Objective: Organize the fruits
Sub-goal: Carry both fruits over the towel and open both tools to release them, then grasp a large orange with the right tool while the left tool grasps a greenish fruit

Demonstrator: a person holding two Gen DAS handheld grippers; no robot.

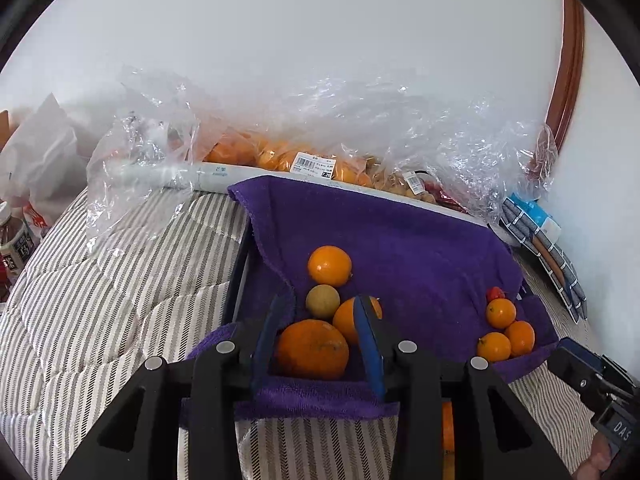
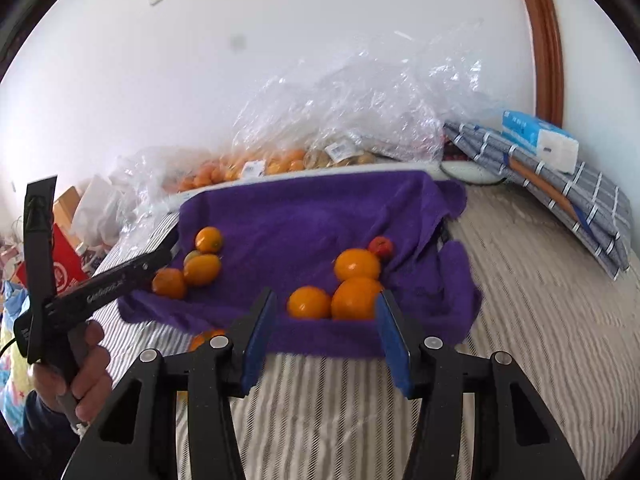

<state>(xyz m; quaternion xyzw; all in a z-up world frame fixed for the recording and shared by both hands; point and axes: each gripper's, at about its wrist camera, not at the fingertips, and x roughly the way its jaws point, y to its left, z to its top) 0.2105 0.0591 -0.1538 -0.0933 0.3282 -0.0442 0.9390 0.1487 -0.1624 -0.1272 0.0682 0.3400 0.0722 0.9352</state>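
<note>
left tongs [image 1: 316, 344]: open, astride large orange [image 1: 312, 349] at 12 o'clock, nearer | right tongs [image 2: 326, 332]: open, empty, short of three oranges [image 2: 354, 298] | purple towel [image 1: 400, 232] beneath

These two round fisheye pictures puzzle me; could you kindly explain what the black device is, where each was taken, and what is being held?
No robot here: a person holds a hand-held claw in each hand, and a camera on each looks along its fingers. The left wrist view shows the left claw open around a big orange, not visibly squeezing it. The right wrist view shows the right claw open and empty, before a cluster of oranges. Its left side shows the person's left hand gripping the other device. The fruit lies on a purple towel spread on a striped bed cover, with bagged fruit behind.
</note>
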